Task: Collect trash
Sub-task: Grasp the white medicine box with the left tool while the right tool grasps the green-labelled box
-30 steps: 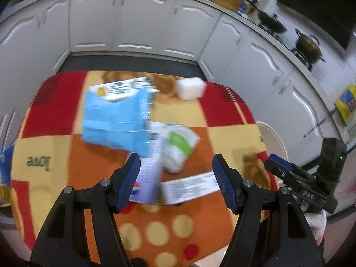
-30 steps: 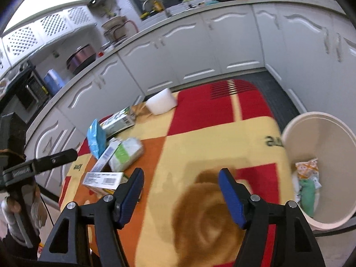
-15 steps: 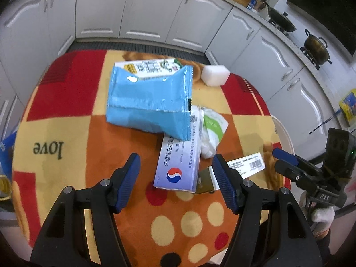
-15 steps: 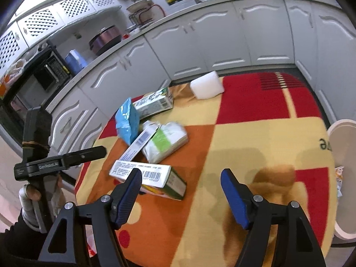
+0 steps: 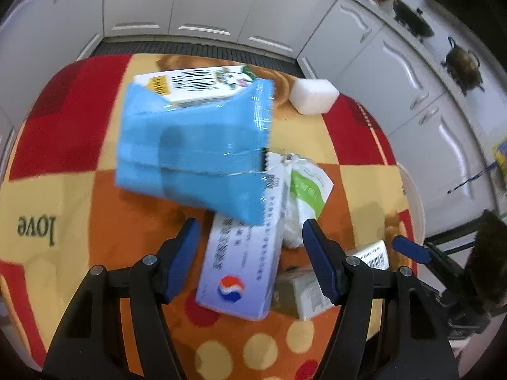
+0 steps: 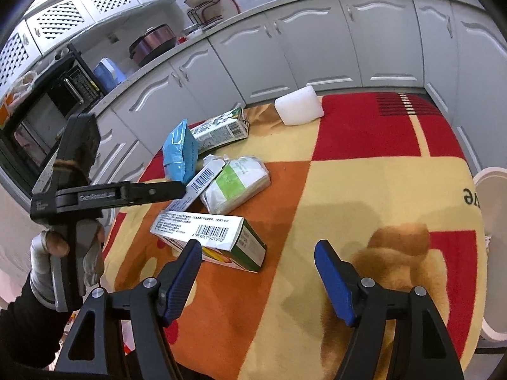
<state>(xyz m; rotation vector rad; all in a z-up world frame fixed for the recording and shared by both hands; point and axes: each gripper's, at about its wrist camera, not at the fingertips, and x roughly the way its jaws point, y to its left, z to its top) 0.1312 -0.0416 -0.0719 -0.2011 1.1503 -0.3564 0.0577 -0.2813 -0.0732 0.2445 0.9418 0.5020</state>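
Note:
Trash lies on a round table with a red, yellow and orange cloth [image 6: 364, 174]. A blue plastic packet [image 5: 193, 152] lies over a milk carton [image 5: 196, 85] and a long white box with a red-blue logo [image 5: 244, 259]. A white-green tissue pack [image 5: 304, 196] and a barcode box [image 6: 209, 237] lie beside them. My left gripper [image 5: 250, 253] is open, its fingers either side of the long white box, just above it. My right gripper [image 6: 258, 278] is open, just short of the barcode box. The left gripper also shows in the right wrist view [image 6: 152, 191].
A white foam block [image 6: 298, 109] lies at the table's far edge. A white waste bin [image 6: 494, 253] stands off the table's right side. White kitchen cabinets ring the table; a microwave [image 6: 41, 117] sits at the left.
My left gripper has moved in and down toward the pile, now straddling the long white box. My right gripper has swung left from the bin side toward the barcode box.

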